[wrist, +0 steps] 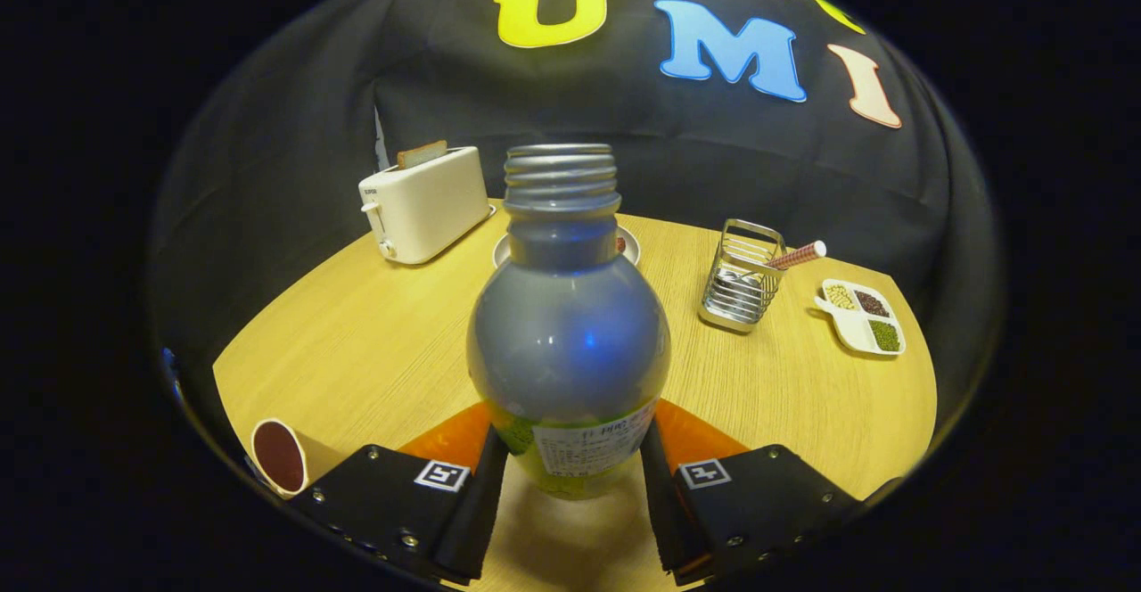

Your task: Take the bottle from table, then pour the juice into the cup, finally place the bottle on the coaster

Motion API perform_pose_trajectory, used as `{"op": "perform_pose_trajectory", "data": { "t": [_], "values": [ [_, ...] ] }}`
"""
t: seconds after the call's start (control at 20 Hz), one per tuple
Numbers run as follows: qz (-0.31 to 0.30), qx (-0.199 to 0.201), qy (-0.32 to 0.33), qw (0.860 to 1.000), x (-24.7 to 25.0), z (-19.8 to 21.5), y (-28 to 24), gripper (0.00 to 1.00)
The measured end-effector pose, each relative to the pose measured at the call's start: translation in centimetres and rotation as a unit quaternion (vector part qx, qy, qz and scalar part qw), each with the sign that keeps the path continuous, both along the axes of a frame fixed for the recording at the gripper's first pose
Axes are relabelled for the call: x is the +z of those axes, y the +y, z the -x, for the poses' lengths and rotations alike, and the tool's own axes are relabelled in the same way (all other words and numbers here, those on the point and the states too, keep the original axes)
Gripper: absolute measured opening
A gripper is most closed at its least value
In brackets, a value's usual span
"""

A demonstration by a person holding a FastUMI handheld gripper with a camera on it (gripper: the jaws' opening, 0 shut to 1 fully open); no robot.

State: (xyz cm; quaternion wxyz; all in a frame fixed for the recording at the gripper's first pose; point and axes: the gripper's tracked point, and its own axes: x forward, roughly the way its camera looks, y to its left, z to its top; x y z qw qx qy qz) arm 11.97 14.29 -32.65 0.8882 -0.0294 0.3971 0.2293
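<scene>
The gripper (570,472) held the bottle (569,333) by its lower body, both fingers pressing it. Pouring into the cup (283,456) near the table's (357,342) front-left edge apparently remained, then the coaster.

Bottle (568,342) label between the gripper (570,476) fingers, which press its sides at 3 and 9 o'clock: print too small and blurred to read. Toaster (423,206), at 11 o'clock from the bottle: small dark brand mark on its upper corner, illegible. Square black-and-white marker tags, one atop each finger, no characters.
</scene>
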Motion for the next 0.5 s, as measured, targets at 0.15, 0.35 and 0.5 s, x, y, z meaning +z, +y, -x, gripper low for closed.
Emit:
{"op": "perform_pose_trajectory", "data": {
  "t": [0.15, 0.35, 0.5],
  "values": [
    [-0.011, -0.008, -0.006, 1.0, -0.5, -1.0, 0.3, 0.71],
    [-0.019, -0.015, -0.014, 1.0, -1.1, -2.1, 0.7, 0.72],
    [-0.017, -0.016, -0.022, 0.999, -1.6, -2.6, 0.9, 0.73]
  ]
}}
